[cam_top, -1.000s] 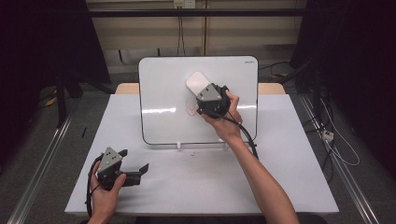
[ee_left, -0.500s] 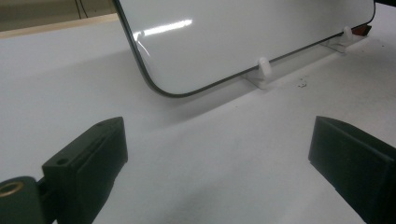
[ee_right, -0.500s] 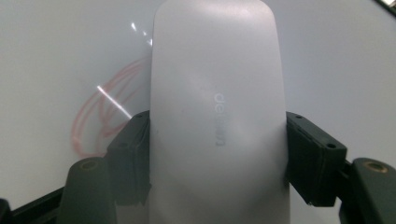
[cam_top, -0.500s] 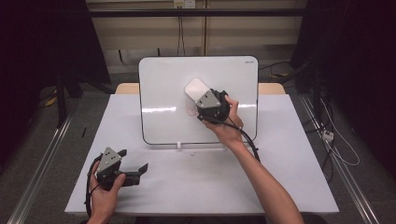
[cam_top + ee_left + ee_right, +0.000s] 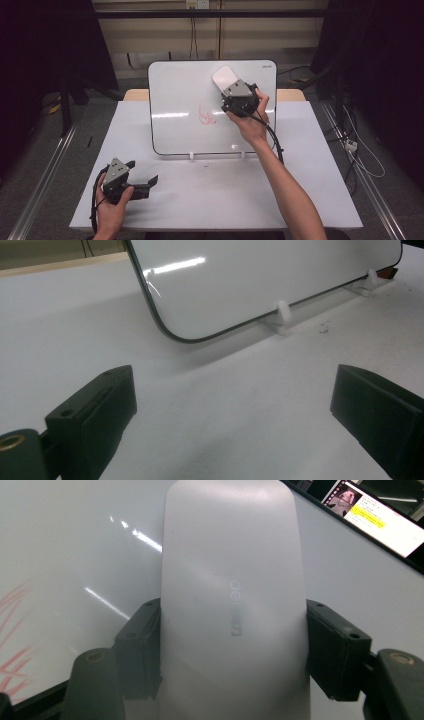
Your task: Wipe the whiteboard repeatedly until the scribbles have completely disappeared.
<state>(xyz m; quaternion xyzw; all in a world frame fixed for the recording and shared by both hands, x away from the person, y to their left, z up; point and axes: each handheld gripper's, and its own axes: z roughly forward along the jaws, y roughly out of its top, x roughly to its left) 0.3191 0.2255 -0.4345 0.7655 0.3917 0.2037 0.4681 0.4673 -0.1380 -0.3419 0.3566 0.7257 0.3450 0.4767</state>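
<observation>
White tabletop (image 5: pixel 210 200) carries a propped whiteboard (image 5: pixel 185 100) on two small clips; right gripper (image 5: pixel 231 90) is clamped on a pale grey eraser (image 5: pixel 232 605), held at the board's upper right, above and to the right of the red scribble (image 5: pixel 206 115). Left gripper (image 5: pixel 142 182) rests on the table with jaws wide apart, empty. Risk: eraser appears lifted slightly off the surface, though contact is hard to judge, so a pass could skim over the ink; too hard a push could tip the board off its clips.

High view: dim, dark at both edges, table (image 5: pixel 300 200) evenly lit. Glare streak crosses the whiteboard (image 5: pixel 175 90). Gripper views are soft, near foreground blurred.
</observation>
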